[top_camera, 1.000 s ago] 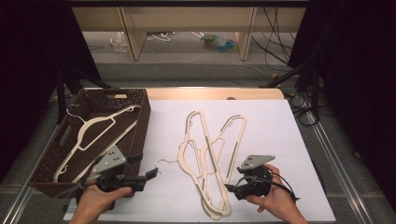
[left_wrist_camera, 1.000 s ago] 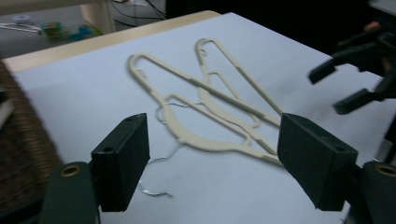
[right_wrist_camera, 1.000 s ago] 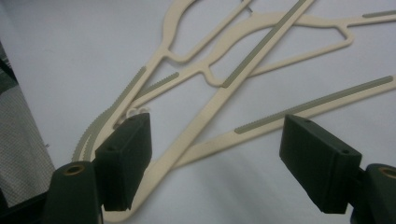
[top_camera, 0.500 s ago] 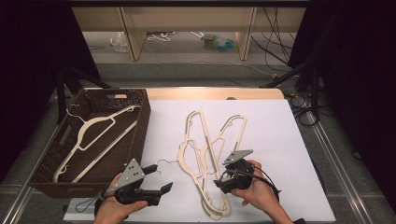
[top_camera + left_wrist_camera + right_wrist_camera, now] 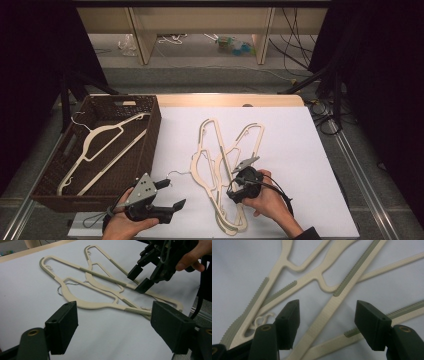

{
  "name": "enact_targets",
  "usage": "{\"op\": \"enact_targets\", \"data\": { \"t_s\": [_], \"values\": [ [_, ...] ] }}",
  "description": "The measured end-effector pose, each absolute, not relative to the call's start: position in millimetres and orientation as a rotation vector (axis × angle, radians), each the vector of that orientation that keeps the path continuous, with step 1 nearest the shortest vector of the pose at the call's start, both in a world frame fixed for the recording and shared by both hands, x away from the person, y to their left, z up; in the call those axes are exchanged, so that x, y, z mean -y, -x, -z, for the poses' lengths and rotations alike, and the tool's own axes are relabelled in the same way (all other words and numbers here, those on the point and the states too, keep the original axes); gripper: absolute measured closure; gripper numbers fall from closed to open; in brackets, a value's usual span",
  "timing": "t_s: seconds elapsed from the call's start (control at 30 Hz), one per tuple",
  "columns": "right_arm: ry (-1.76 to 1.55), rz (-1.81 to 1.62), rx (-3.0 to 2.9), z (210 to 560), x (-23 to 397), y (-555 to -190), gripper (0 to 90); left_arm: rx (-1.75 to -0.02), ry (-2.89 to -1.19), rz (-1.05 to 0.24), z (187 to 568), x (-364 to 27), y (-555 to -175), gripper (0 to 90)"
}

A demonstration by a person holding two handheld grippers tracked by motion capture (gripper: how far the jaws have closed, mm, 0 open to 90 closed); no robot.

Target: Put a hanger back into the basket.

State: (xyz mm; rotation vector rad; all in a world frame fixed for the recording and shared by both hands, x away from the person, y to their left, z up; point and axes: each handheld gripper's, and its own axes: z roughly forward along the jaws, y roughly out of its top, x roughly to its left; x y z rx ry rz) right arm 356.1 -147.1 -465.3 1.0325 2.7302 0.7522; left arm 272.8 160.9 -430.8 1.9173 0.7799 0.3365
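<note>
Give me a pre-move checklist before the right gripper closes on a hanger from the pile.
1. Right gripper over the pile of hangers: ok.
2. Jaws astride one hanger arm; they have just been closing, pads not pressing yet: ok.
3. Only one hanger between the jaws: cannot tell, arms cross closely underneath.
4. Left gripper open and apart from the pile: ok.
5. Basket has room beside the hanger inside: ok.

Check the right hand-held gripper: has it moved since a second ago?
Yes. The right hand-held gripper has slid left across the white sheet onto the pile of hangers, jaws closing astride one hanger arm.
</note>
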Motion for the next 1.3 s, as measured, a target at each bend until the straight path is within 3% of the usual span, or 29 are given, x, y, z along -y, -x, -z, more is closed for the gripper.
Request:
{"op": "enact_targets", "data": {
  "t_s": [0.73,1.3],
  "values": [
    [-0.966,-0.58,-2.793,465.7,137.3,-365.9,48.7,-0.789,-1.914,-0.337,433.1,-160.9,-275.7,22.0],
    [-1.098,-0.542,-2.78,462.0,140.8,-379.7,74.9,-0.755,-1.927,-0.328,434.9,-159.5,-274.4,22.6]
  ]
}}
